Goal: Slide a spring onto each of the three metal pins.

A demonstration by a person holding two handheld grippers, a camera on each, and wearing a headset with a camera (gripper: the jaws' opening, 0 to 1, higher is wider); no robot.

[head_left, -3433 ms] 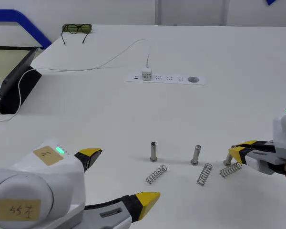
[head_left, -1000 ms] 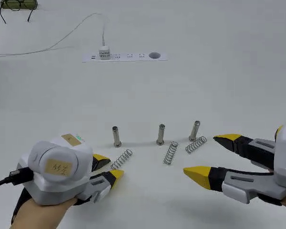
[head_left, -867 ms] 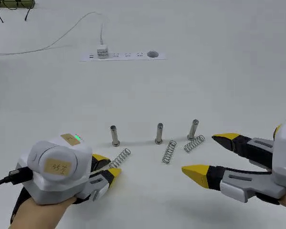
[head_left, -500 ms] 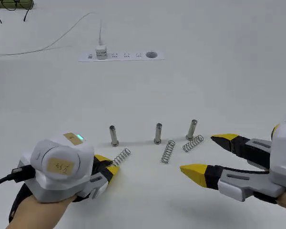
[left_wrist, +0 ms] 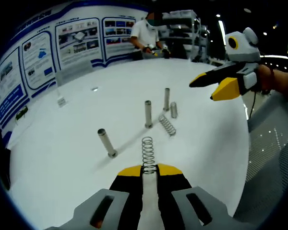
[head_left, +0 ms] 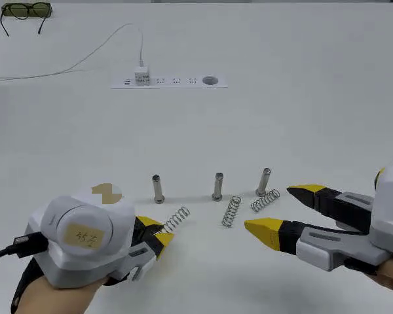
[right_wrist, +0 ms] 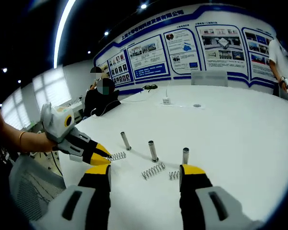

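Judging by how things lie, the job has barely begun: no pin has a spring on it yet, so all three are left to do. The white worktop (head_left: 301, 98) carries everything. The right gripper (head_left: 270, 208) hovers over it at the right side, with its fingers wide apart and nothing between them. The left gripper (left_wrist: 149, 170) has its fingers closed tight on the near end of one spring. The left pin (head_left: 158, 189), middle pin (head_left: 218, 186) and right pin (head_left: 264, 182) stand straight up in a row, all bare. The held spring (head_left: 177, 219) is just in front of the left pin. Its long way runs straight out from the fingers, low and almost flat, pointing toward the row of pins. I think it must be tipped upright to go over a pin. The middle spring (head_left: 231, 211) and right spring (head_left: 265, 200) lie flat near their pins.
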